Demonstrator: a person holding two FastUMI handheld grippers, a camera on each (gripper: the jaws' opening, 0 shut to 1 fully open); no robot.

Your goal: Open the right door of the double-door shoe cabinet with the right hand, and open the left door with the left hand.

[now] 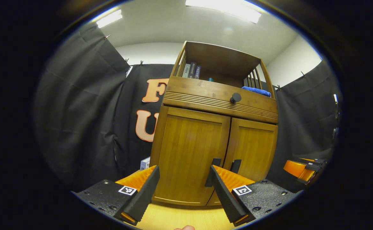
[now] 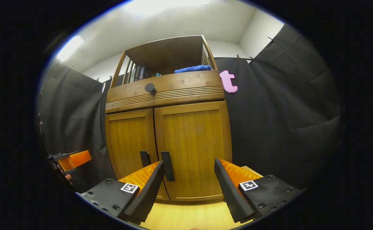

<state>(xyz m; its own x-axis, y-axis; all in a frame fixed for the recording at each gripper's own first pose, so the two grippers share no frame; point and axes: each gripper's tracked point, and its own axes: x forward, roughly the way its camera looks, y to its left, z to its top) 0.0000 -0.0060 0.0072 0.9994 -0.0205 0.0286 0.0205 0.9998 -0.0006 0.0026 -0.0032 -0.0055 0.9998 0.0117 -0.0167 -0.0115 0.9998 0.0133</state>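
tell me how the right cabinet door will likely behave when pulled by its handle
The right door looks like a rigid wooden panel, so it should probably swing stiffly rather than flex. Its handle is a slim upright bar by the centre seam, likely easy to pinch. The tall cabinet seems unlikely to tip.

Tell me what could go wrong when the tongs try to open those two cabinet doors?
1. Both doors are shut, and the left door's handle and the right door's handle sit close together, so the open right tongs might catch the wrong one.
2. The left tongs are open too, holding nothing, and could slip off a slim handle.
3. Both tongs would work near the middle and might bump.
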